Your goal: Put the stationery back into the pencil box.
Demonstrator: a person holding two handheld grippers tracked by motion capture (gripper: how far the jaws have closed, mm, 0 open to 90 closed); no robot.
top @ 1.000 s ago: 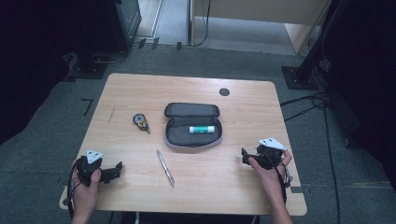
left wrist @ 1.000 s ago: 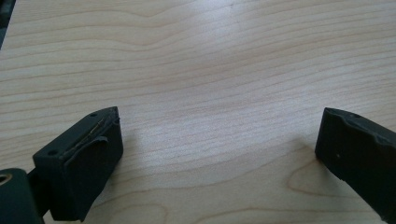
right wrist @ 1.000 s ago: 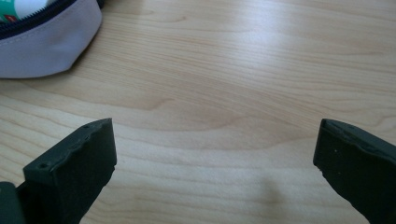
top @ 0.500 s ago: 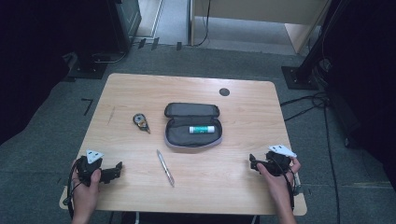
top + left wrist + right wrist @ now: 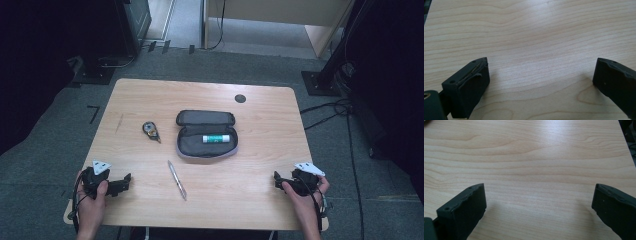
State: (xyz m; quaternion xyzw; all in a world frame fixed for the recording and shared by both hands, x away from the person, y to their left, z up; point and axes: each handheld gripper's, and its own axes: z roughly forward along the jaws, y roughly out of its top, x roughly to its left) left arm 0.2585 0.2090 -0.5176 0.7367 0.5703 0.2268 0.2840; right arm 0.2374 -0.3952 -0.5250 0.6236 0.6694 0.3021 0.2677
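Resting near the table's (image 5: 260, 100) near edge, the left gripper (image 5: 125, 181) lay low over the wood at the person's left, gripped by the left hand (image 5: 92, 200), its jaws pointing toward the middle of the table. In the left gripper view its two black jaws stood wide apart with nothing but bare wood grain between them (image 5: 540, 72). The right gripper (image 5: 278, 179) sat at the opposite near corner in the right hand (image 5: 300, 192), jaws turned inward toward the left one; in the right gripper view (image 5: 537, 200) its jaws were likewise spread wide over bare wood and held nothing.

Between the two grippers, closer to the left one and a little ahead of its jaws, a silver pen (image 5: 177, 180) lay loose on the table, angled so that its far end pointed away from the person. Further ahead of both grippers, roughly midway between them, a dark pencil case (image 5: 205, 134) lay unzipped with its lid folded back. Inside it rested a white and green tube (image 5: 216, 138), lying lengthwise. Beside the case, on the left gripper's side and well ahead of that gripper, sat a small dark object (image 5: 149, 130) too small to identify. Neither gripper touched the pen, the case or the small object.
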